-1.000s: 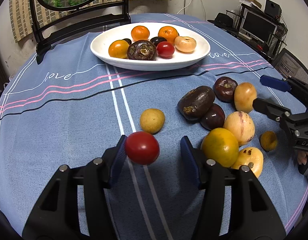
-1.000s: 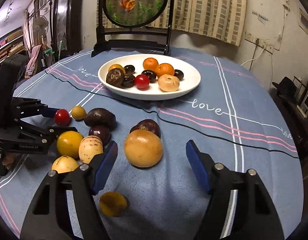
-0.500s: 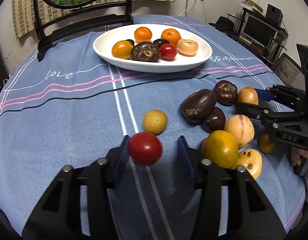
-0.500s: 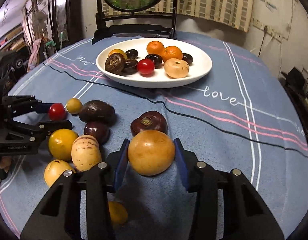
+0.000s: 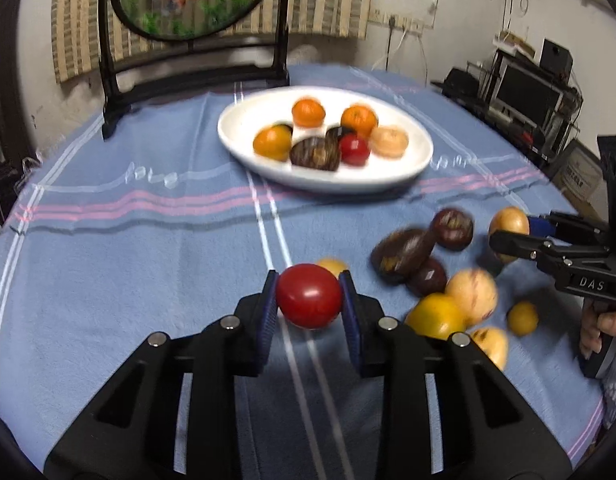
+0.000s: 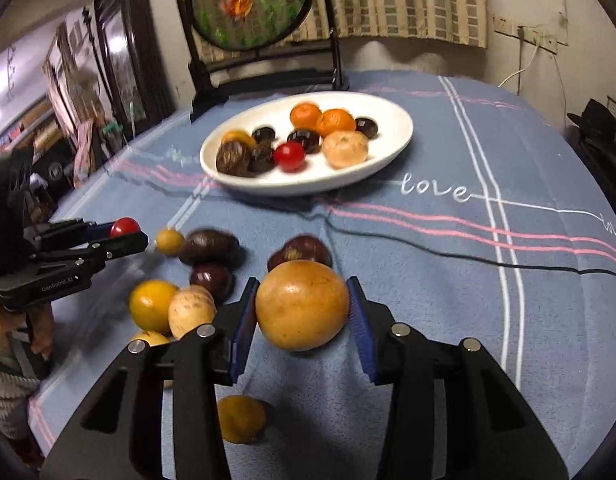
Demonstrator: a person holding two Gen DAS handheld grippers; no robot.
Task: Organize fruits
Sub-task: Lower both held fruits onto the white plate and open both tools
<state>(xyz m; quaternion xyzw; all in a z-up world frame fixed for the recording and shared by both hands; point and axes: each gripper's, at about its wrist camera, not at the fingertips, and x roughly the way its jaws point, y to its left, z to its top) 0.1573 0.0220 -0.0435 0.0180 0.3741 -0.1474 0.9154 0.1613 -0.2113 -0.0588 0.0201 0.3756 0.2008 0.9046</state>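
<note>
done: several fruits on far plate (image 5: 421, 160) | now: left gripper (image 5: 309, 296) clamping red tomato (image 5: 308, 295), right gripper (image 6: 302, 307) clamping tan fruit (image 6: 302, 305), jaws just closed | left: near loose pile (image 5: 439, 276) on table (image 5: 128, 280)

A lived-in home is shown, most likely a dining or sitting room. The lower part of both views is filled by a round table (image 5: 108, 280) covered with a blue tablecloth (image 6: 447, 280) on which "love" is stitched. A round embroidered goldfish screen (image 6: 250, 2) on a dark wooden stand is seen at the top centre, backed by a striped curtain (image 6: 407, 0). Wall sockets and loose cables (image 5: 391, 40) are seen at the upper right of the left wrist view, beside a rack of electronics (image 5: 535, 80). Dark wooden furniture (image 6: 120, 60) is crowded at the upper left of the right wrist view.
</note>
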